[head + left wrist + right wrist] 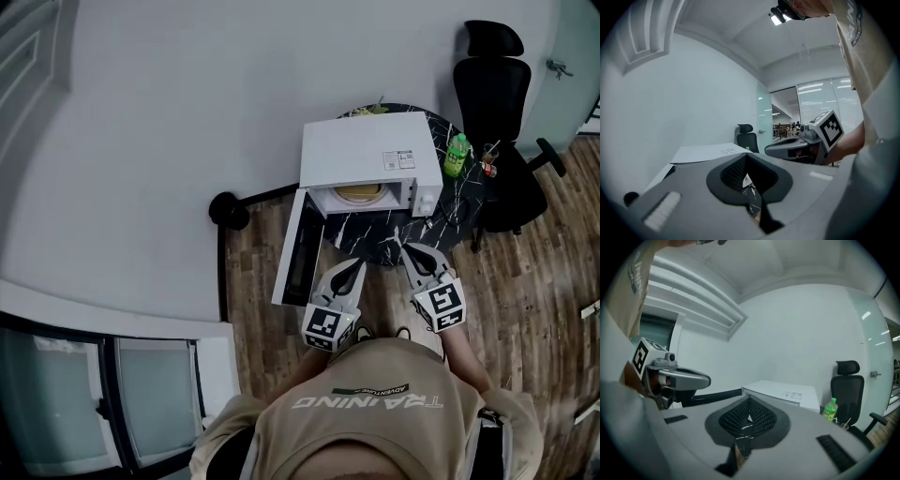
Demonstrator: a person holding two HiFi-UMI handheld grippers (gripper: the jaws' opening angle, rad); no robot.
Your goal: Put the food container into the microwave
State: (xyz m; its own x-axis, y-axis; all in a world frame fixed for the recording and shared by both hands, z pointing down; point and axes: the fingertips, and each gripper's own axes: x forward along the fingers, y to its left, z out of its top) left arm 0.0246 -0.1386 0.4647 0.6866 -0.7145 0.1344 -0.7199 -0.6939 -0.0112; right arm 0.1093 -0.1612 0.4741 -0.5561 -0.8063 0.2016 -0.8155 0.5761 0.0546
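Fingers (693, 204) of left gripper (357, 267) and right gripper (406, 247) together, empty, just short of open microwave door (292, 248).

Left gripper (354, 267) and right gripper (407, 249): jaws together, empty.

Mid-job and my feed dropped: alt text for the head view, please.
White microwave on a dark marbled table, door swung open, a yellowish container inside. The left claw and right claw hover before it, shut and empty.
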